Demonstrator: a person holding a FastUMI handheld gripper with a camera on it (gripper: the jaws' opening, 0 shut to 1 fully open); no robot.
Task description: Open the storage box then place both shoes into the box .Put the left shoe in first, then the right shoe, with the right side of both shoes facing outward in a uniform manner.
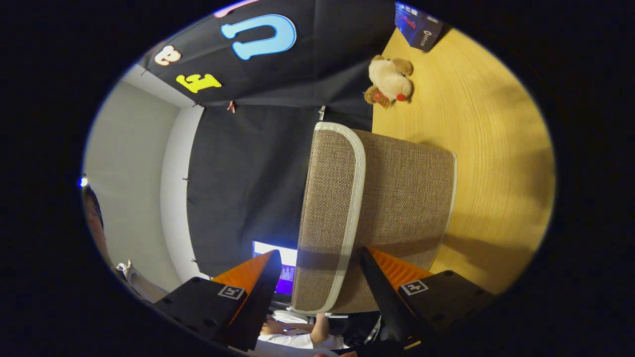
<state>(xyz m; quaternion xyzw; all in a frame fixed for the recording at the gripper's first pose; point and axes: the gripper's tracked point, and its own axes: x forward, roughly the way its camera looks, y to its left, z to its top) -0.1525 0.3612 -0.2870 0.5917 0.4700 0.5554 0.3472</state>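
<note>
The view is rolled sideways. A brown woven storage box [407,198] stands on the wooden table [496,148]. Its lid [330,198], edged with a white trim, is down on the box. My gripper [320,252] is open and straddles the near end of the lid's rim. One finger sits off the lid's top face with a small gap, and the other lies along the box's side wall just under the trim. Whether either finger touches the fabric is unclear.
A tan plush toy [390,79] lies on the table beyond the box, with a dark blue carton [419,25] farther back. A lit screen [285,263] and a person's arm in a white sleeve [292,337] show behind my fingers.
</note>
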